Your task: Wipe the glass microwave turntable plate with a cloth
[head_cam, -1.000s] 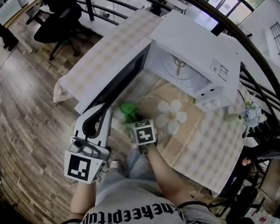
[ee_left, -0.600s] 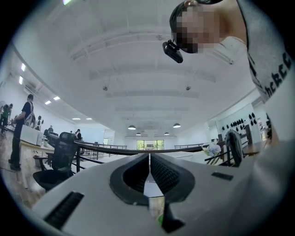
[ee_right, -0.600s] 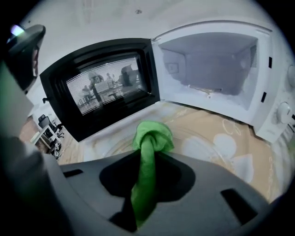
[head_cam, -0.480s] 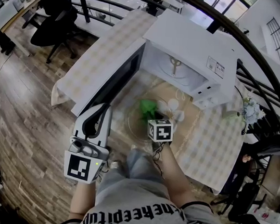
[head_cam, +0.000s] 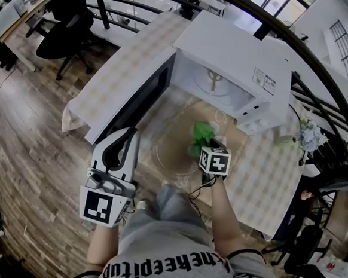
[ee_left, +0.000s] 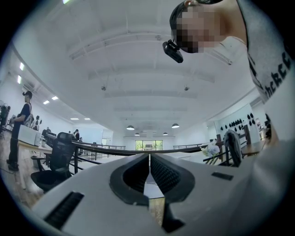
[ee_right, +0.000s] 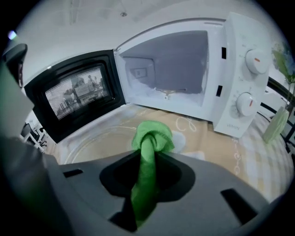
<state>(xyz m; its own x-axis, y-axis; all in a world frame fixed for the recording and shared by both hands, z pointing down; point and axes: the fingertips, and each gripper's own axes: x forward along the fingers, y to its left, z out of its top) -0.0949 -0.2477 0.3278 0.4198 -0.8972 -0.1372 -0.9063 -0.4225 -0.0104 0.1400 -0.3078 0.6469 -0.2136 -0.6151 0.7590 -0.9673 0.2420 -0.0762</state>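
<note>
Right gripper view: right gripper (ee_right: pixel 150 159) clamps cloth (ee_right: pixel 152 134) over plate (ee_right: pixel 92 140) ahead of its jaws, seemingly mid-wipe, so sweep next, while left gripper (ee_left: pixel 149 166) idles, jaws together.

The cloth (ee_right: pixel 150 138) is plain bright green. The glass turntable plate (ee_right: pixel 87 140) is clear and colourless, so the tan of the mat (ee_right: pixel 205 133) shows through it; the mat carries white flower and curl motifs. Under both lies a tablecloth (head_cam: pixel 126 65) in a pale beige-and-white check. The microwave (head_cam: pixel 229 50) is white, its door (ee_right: pixel 73 97) black with a dotted mesh window. The right gripper (ee_right: pixel 150 154) and left gripper (head_cam: pixel 128 136) are pale grey with black pads (each cube bears black-and-white square markers). At 9 o'clock in the head view the floor (head_cam: pixel 23 153) is brown wood plank; at 6 o'clock the shirt (head_cam: pixel 153 248) is grey with black lettering.
</note>
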